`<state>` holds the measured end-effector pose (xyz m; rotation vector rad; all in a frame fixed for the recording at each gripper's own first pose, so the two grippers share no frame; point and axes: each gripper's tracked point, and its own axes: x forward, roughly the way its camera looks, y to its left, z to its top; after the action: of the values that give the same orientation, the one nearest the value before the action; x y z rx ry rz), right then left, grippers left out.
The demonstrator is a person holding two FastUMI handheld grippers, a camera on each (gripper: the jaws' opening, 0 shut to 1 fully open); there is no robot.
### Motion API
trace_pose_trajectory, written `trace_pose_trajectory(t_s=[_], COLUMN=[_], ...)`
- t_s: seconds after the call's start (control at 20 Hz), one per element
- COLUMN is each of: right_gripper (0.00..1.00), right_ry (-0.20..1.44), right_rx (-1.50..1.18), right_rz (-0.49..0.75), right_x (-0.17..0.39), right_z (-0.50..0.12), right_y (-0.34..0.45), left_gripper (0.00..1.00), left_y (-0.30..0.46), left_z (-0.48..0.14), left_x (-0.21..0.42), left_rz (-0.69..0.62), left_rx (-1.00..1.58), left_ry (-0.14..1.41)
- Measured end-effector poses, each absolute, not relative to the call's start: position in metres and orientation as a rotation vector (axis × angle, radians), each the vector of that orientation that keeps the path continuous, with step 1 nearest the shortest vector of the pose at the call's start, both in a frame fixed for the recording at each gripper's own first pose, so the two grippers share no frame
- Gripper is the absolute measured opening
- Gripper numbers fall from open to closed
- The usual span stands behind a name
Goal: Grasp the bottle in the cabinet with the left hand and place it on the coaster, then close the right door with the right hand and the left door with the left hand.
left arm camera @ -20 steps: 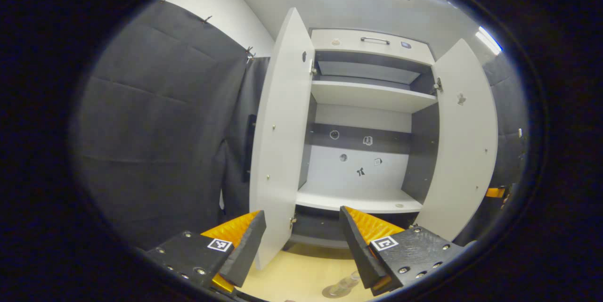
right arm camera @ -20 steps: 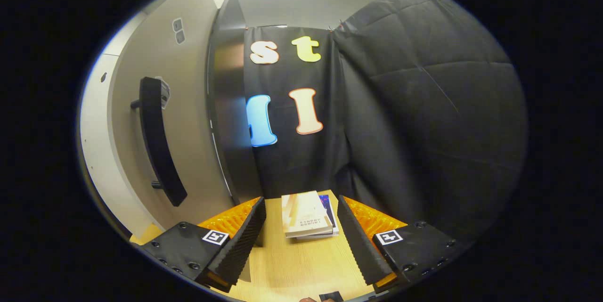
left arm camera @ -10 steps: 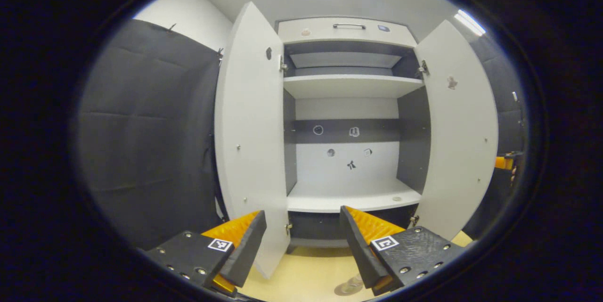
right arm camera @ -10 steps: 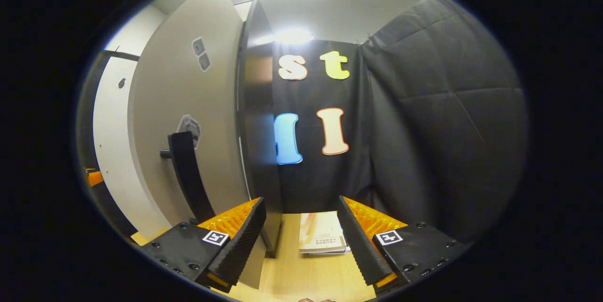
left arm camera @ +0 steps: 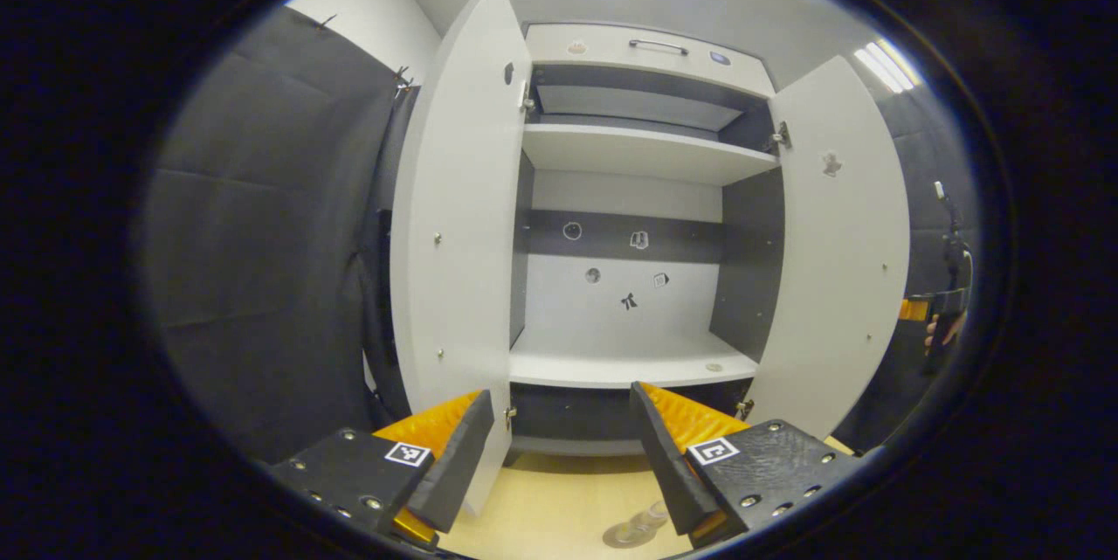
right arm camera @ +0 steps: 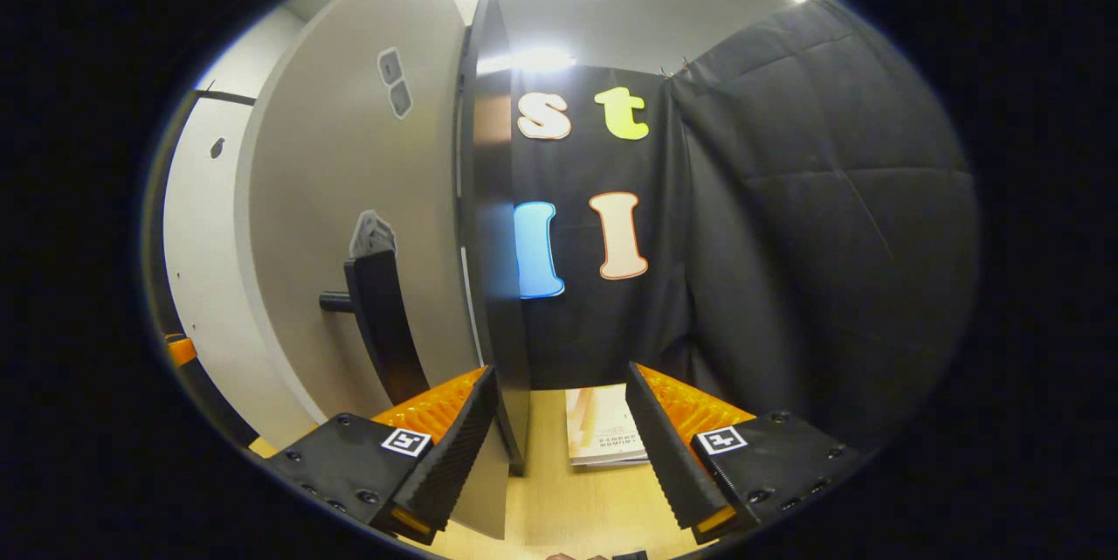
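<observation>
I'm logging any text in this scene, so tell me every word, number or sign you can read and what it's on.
Nothing can be read clearly.
book cover: a line of print, too small and blurred to read.
cabinet back wall: small stickers, too small to tell whether they carry any words.

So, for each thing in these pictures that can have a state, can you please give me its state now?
Left door: open.
Right door: open.
Cabinet: open, shelves bare.
Bottle: out of the cabinet, on the table.
Left gripper: open, holding nothing.
Right gripper: open, beside the right door's handle.
Books: stacked flat on the table.
</observation>
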<state>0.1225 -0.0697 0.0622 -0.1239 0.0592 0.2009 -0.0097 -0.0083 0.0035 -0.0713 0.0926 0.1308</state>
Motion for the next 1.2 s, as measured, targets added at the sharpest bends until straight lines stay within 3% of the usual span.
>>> trace_pose_trajectory(t_s=[0.1,0.25,0.3,0.45,0.55,0.65,0.9,1.2], right_gripper=[0.95,0.95,0.91,0.95,0.91,0.95,0.92,0.95], right_ry=[0.063,0.076,0.07,0.059,0.049,0.046,0.054,0.054], right_rx=[-0.131,-0.107,-0.115,-0.114,-0.113,-0.121,-0.064,-0.064], right_rz=[0.216,0.251,0.26,0.289,0.301,0.326,0.373,0.373], right_x=[0.117,0.109,0.109,0.105,0.105,0.106,0.11,0.104], right_z=[0.057,0.051,0.052,0.047,0.046,0.044,0.033,0.023], right_y=[-0.059,-0.037,-0.028,-0.002,0.014,0.031,0.082,0.105], left_gripper=[0.91,0.91,0.91,0.9,0.9,0.91,0.9,0.91], left_y=[-0.001,0.007,0.009,0.014,0.02,0.028,0.05,0.1], left_z=[0.002,0.001,0.001,-0.002,-0.004,-0.004,-0.001,0.001], left_x=[-0.01,-0.014,-0.015,-0.021,-0.025,-0.029,-0.042,-0.059], left_rz=[0.125,0.123,0.121,0.119,0.121,0.125,0.137,0.186], left_rx=[-0.067,-0.06,-0.062,-0.065,-0.063,-0.067,-0.099,-0.103], left_ry=[0.083,0.073,0.07,0.067,0.062,0.06,0.036,0.018])
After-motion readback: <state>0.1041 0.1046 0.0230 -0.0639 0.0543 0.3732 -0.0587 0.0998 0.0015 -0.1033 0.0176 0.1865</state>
